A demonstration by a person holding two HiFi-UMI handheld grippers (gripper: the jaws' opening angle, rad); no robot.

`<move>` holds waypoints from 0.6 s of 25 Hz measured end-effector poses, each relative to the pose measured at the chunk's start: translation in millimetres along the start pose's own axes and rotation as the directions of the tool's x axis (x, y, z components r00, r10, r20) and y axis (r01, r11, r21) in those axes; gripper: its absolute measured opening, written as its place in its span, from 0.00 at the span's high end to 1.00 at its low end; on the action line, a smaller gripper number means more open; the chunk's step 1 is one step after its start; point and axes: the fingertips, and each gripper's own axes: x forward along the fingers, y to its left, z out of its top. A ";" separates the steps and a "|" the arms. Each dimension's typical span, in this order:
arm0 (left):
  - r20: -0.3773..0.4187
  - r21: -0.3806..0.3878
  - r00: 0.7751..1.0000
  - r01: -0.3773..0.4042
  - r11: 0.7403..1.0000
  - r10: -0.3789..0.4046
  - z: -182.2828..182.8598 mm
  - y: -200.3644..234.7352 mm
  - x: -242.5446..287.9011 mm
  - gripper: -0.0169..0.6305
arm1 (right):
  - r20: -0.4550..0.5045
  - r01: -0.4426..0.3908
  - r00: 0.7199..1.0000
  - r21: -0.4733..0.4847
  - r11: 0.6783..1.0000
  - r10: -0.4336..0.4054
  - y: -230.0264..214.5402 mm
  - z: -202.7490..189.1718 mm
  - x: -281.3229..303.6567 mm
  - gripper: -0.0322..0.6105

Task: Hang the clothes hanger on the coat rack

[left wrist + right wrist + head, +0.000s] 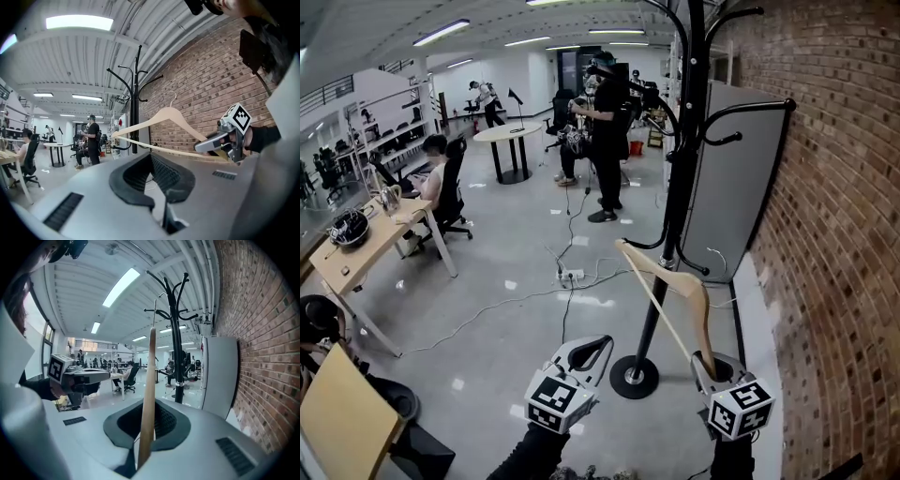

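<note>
The right tongs (705, 361) are clamped on one end of the wooden clothes hanger (701, 298). Nothing else supports it. The hanger's long axis runs from this grip forward and upward toward the pole of the coat rack (682, 159), which stands directly ahead beside the brick wall (834, 234). The rack's hook arms (727, 139) sit above the hanger, so the next move appears to require a lift and forward reach. The left tongs (598, 349) are closed tip to tip on nothing and lie beside the rack base. The right hand is the working hand.
</note>
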 end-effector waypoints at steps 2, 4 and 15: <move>0.003 -0.005 1.000 -0.023 1.000 0.023 -0.1 0.5 9.5 0.96 | -0.001 -0.022 1.000 -0.019 1.000 0.022 -12.2 4.5 6.1 0.92; 0.003 -0.010 0.999 -0.045 0.999 0.045 -2.0 2.6 15.0 0.96 | -0.001 -0.039 0.999 -0.036 0.999 0.039 -21.6 8.2 12.4 0.92; -0.023 -0.017 0.997 -0.077 0.997 0.077 -8.2 34.1 53.6 0.96 | -0.005 -0.067 0.998 -0.103 0.992 0.067 -53.6 42.4 54.3 0.92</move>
